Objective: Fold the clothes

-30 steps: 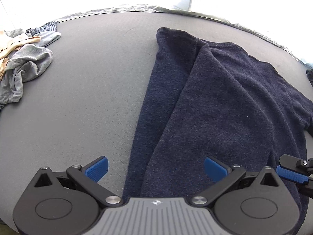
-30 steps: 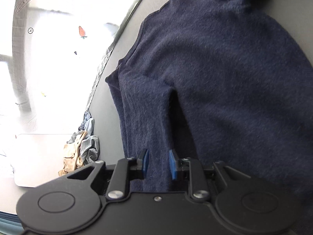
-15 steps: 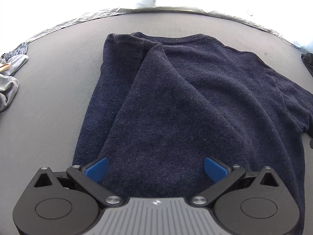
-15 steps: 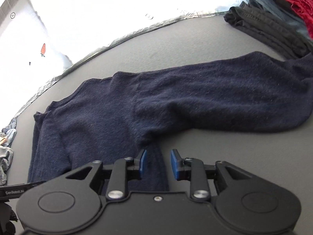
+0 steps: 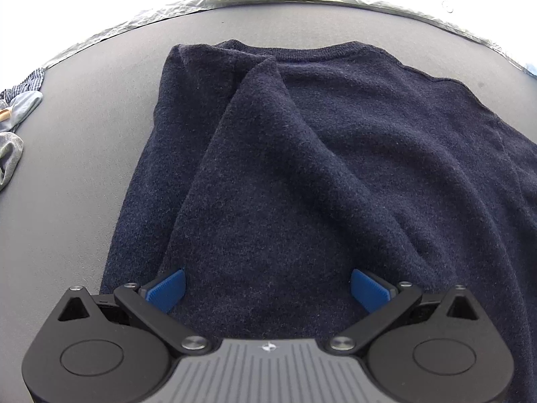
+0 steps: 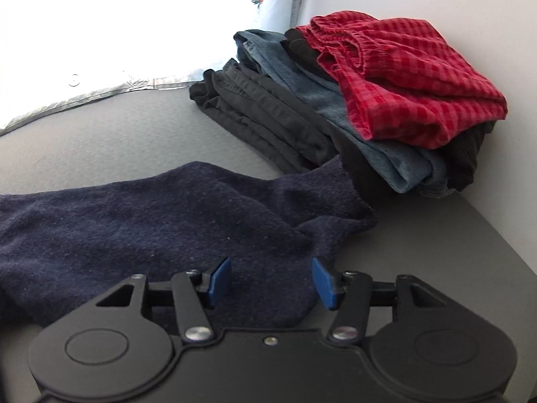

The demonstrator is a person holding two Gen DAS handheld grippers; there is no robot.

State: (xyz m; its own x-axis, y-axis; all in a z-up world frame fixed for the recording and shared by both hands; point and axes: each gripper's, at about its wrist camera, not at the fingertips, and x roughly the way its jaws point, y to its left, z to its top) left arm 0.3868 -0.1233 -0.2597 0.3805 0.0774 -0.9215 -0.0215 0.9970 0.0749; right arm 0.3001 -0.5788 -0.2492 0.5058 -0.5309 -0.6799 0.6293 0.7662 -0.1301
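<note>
A dark navy sweater (image 5: pixel 319 168) lies on the grey table (image 5: pixel 84 168), neckline at the far side, with its left sleeve folded over the body. My left gripper (image 5: pixel 268 288) is open and empty, just above the sweater's near hem. In the right wrist view the sweater's other sleeve (image 6: pixel 201 215) stretches out to the right, its cuff near a pile of clothes. My right gripper (image 6: pixel 270 280) is open and empty, low over that sleeve near the cuff end.
A stack of folded clothes stands at the table's right: black garments (image 6: pixel 265 117), a blue-grey one (image 6: pixel 369 141) and a red checked one (image 6: pixel 402 77) on top. Loose unfolded clothes (image 5: pixel 13 134) lie at the far left. A white wall (image 6: pixel 503 174) borders the right side.
My right gripper has opened and swung right from the sweater's body to the outstretched sleeve by the folded stack. My left gripper has moved right, over the sweater's hem, staying open.
</note>
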